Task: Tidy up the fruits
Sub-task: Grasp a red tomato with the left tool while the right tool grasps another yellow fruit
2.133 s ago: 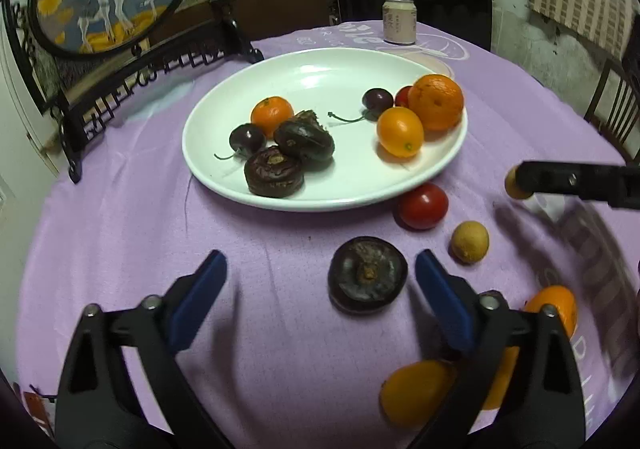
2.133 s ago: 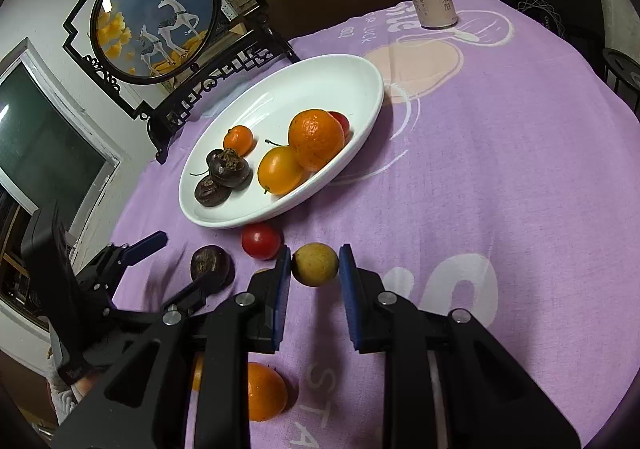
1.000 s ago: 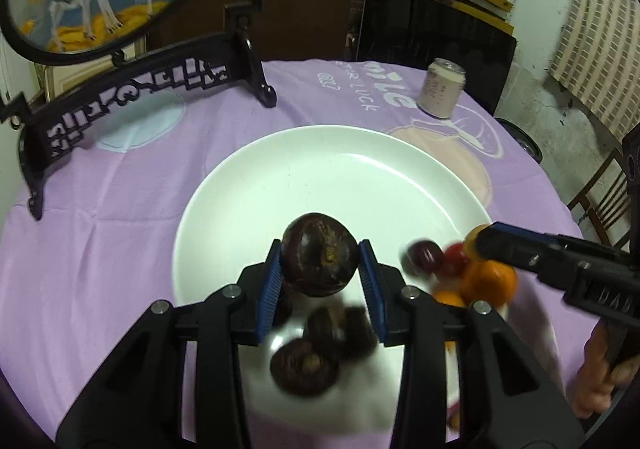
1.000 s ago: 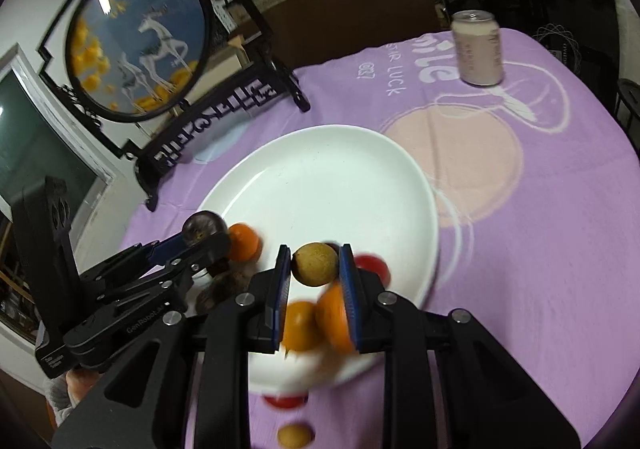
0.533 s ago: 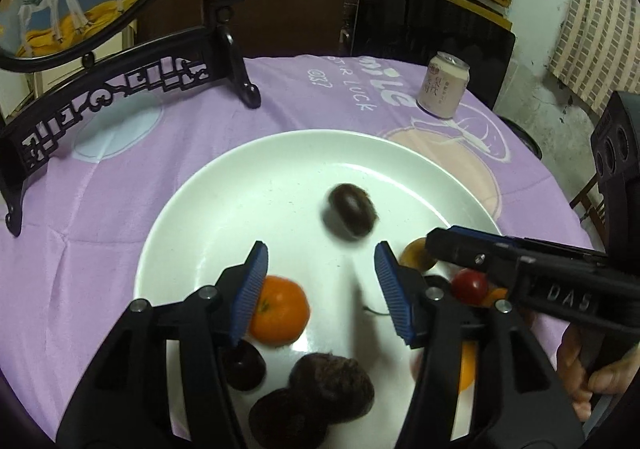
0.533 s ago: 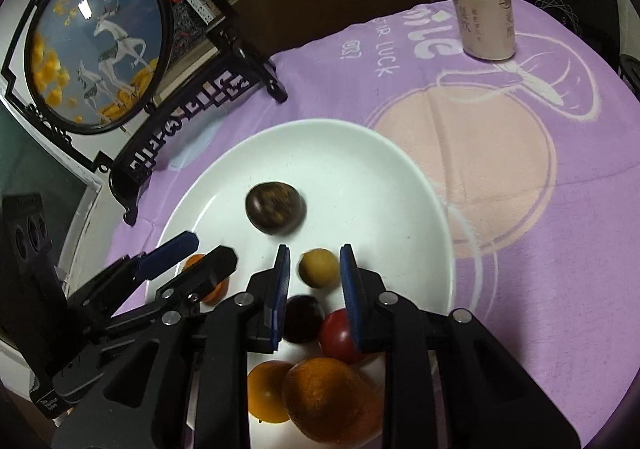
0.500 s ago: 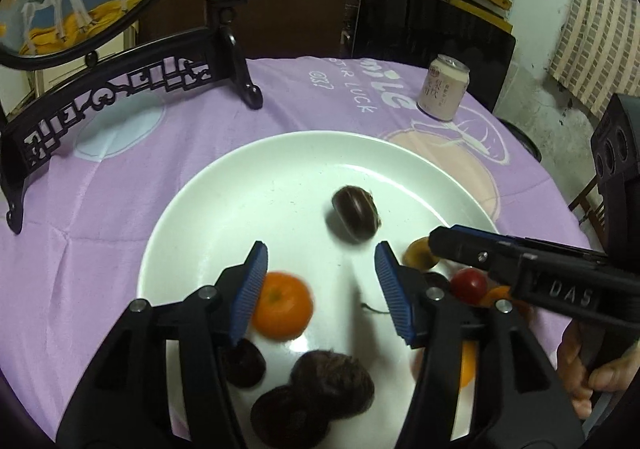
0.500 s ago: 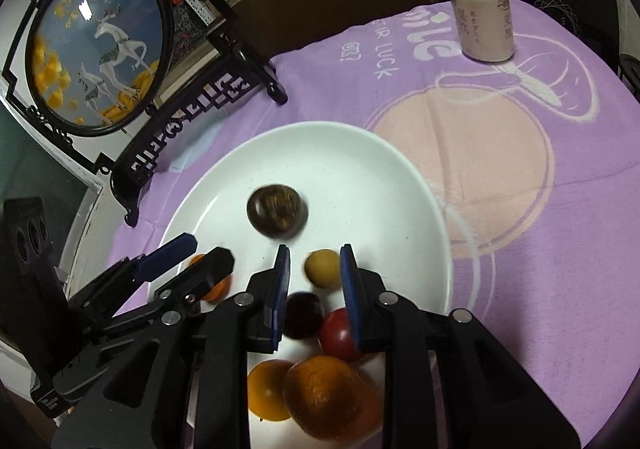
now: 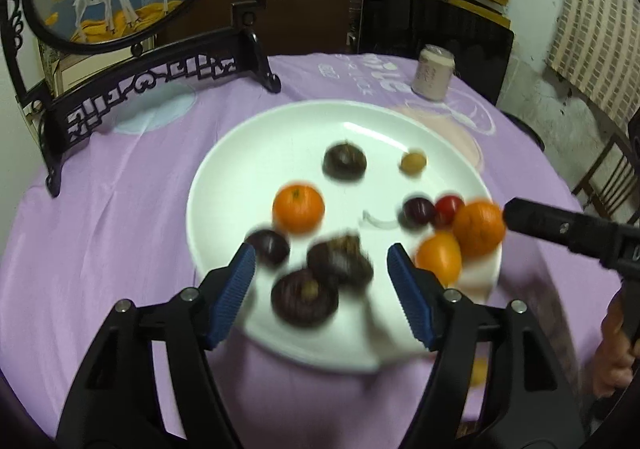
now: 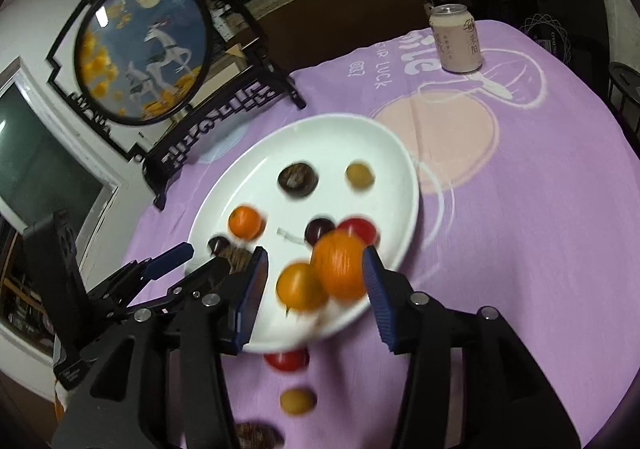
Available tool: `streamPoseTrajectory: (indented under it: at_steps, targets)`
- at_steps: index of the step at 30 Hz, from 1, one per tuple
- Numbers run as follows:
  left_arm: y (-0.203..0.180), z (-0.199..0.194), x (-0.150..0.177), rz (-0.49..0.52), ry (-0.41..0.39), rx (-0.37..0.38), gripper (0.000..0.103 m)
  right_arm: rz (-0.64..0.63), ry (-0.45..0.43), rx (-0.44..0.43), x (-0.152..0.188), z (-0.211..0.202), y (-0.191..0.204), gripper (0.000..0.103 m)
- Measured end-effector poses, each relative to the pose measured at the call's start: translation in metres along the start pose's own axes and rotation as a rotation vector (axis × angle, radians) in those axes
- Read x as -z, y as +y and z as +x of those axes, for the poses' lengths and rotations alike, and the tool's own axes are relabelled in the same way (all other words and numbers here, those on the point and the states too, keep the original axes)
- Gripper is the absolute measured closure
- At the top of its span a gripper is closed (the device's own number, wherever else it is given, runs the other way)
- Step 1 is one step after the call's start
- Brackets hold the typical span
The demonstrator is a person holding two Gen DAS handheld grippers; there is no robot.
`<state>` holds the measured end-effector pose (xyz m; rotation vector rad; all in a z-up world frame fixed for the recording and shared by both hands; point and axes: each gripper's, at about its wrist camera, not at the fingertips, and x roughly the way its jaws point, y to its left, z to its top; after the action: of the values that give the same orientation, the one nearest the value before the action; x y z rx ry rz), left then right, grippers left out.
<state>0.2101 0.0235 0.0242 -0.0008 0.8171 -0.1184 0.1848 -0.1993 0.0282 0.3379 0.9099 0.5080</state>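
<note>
Left wrist view: writing on the purple tablecloth [image 9: 120,217] is blurred. Oranges [image 9: 298,207], dark fruits [image 9: 344,162] and a small tan fruit [image 9: 413,162] lie on the white plate [image 9: 224,185] mid-table. The left gripper [image 9: 320,285] is opening, empty.

Right wrist view: the cloth reads "LUCK" near the can [image 10: 456,37] at the far edge. The right gripper [image 10: 314,281] is opening, holding nothing, above the plate's near rim.
</note>
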Motion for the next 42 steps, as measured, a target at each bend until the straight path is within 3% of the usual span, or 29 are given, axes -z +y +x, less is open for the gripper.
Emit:
streamPoseTrajectory:
  at_steps: [4, 7, 10, 19, 28, 31, 34, 39, 42]
  targets:
    - [0.005, -0.019, 0.023, -0.015, -0.001, -0.005, 0.031, -0.028, 0.022, -0.02, 0.026, -0.011, 0.004, 0.054]
    - [0.008, -0.032, 0.039, -0.026, -0.014, -0.023, 0.022, -0.05, 0.038, -0.03, 0.045, -0.016, 0.008, 0.054]
    - [0.014, -0.042, 0.05, -0.044, -0.017, -0.036, 0.021, -0.075, 0.079, -0.038, 0.06, -0.013, 0.011, 0.054]
    - [0.027, -0.048, 0.06, -0.083, -0.003, -0.051, 0.017, -0.131, 0.147, -0.044, 0.075, 0.001, 0.022, 0.055]
    - [0.016, -0.046, 0.063, -0.037, 0.009, -0.043, 0.017, -0.142, 0.187, -0.032, 0.08, 0.014, 0.023, 0.063]
    - [0.014, -0.045, 0.064, -0.033, 0.013, -0.04, 0.017, -0.156, 0.199, -0.016, 0.083, 0.02, 0.025, 0.076]
    - [0.01, -0.042, 0.065, -0.029, 0.025, -0.011, 0.017, -0.167, 0.192, -0.031, 0.08, 0.015, 0.024, 0.08]
    - [-0.012, -0.034, 0.064, 0.004, 0.058, 0.082, 0.017, -0.112, 0.031, 0.003, 0.059, -0.028, 0.005, 0.08]
    - [-0.039, -0.025, 0.062, 0.079, 0.072, 0.086, 0.017, -0.033, -0.002, -0.008, 0.051, -0.038, -0.015, 0.08]
